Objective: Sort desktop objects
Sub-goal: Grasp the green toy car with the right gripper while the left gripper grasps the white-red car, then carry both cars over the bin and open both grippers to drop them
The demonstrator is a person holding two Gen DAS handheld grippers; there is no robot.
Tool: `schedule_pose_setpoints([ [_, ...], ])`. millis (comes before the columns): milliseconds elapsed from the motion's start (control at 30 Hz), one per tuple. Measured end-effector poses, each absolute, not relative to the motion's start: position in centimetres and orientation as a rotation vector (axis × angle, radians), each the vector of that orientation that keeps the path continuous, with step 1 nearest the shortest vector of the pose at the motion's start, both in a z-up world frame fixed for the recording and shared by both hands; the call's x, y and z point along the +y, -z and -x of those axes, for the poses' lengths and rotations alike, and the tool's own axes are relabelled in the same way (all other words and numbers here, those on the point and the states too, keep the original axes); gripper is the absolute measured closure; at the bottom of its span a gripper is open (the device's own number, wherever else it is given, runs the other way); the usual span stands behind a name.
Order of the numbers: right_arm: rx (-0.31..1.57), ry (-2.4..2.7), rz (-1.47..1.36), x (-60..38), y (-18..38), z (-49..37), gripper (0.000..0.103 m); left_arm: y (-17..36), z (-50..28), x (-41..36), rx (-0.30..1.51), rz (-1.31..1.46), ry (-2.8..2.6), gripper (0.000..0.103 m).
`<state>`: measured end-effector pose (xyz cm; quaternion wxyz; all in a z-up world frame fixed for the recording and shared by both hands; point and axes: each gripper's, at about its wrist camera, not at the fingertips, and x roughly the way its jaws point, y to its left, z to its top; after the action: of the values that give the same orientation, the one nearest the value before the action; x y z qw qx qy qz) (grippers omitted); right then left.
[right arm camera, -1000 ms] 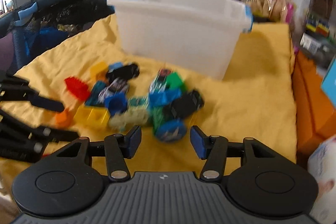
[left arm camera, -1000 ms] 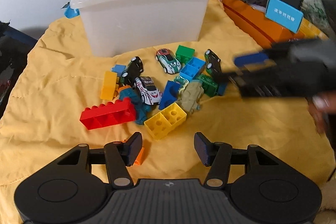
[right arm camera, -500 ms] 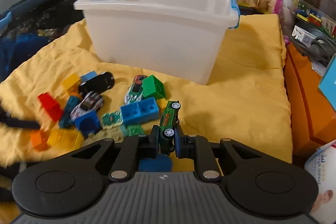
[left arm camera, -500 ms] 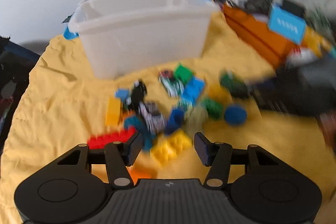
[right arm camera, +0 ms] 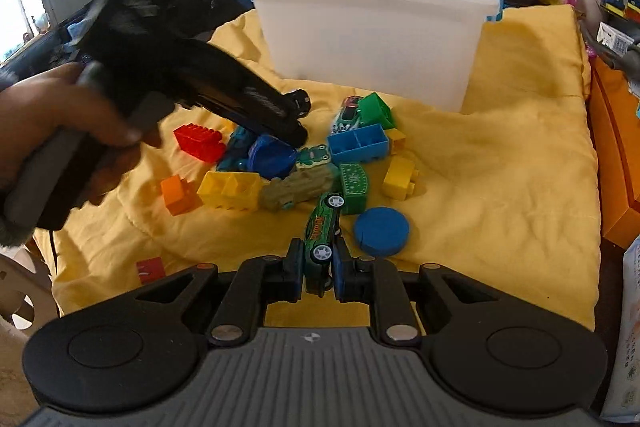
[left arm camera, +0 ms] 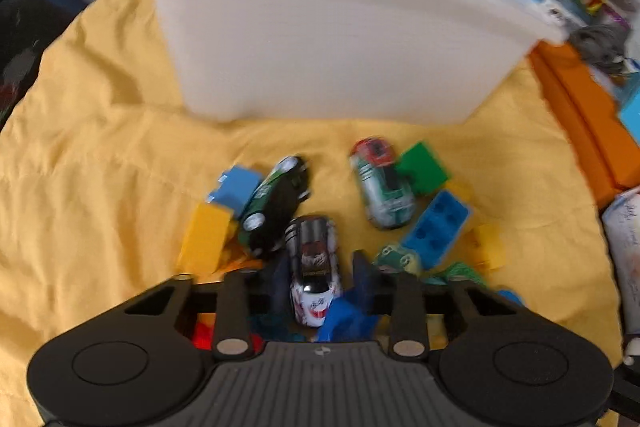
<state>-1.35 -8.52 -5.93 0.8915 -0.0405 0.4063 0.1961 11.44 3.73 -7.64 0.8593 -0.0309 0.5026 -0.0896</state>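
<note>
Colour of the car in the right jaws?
Green car with orange lettering; clearest in the right wrist view.

**Yellow cloth under the toys**

I see a wrinkled yellow cloth (right arm camera: pixel 500 155) covering the surface. On it stands a white plastic bin (right arm camera: pixel 372 27); in front lie scattered building bricks, toy cars, a blue disc (right arm camera: pixel 381 231) and a lone small red brick (right arm camera: pixel 151 269).

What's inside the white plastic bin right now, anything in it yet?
The white plastic bin shows only bare inner wall near its rim. Its floor is hidden by the front wall in both views, so whether any toys lie inside cannot be told.
</note>
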Motion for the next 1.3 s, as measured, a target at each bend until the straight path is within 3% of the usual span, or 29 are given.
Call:
schedule_pose_setpoints([
  [567, 0.922, -0.448, -0.063, -10.4, 7.2, 1.2, 0.086, 2.3, -0.6, 5.0, 0.954, 0.048, 0.369, 0.071],
  [967, 1.001, -0.481, -0.226, -12.3, 8.5, 1.1, 0.086, 7.4, 1.0, 1.9, 1.043, -0.074, 0.404, 0.071],
  [1100, 0.994, -0.433, -0.24, -13.2, 8.5, 1.3, 0.069, 7.8, 1.1, 1.5, 1.022, -0.101, 0.384, 0.07],
  [1200, 0.961, -0.382, -0.16, -13.0, 8.0, 1.6, 0.067, 8.0, 1.0, 1.1, 1.03, -0.126, 0.375, 0.067],
  [1300, 0.926, -0.353, -0.051, -12.4, 7.7, 2.0, 0.058, 7.7, 1.4, 1.0, 1.018, -0.137, 0.383, 0.058],
])
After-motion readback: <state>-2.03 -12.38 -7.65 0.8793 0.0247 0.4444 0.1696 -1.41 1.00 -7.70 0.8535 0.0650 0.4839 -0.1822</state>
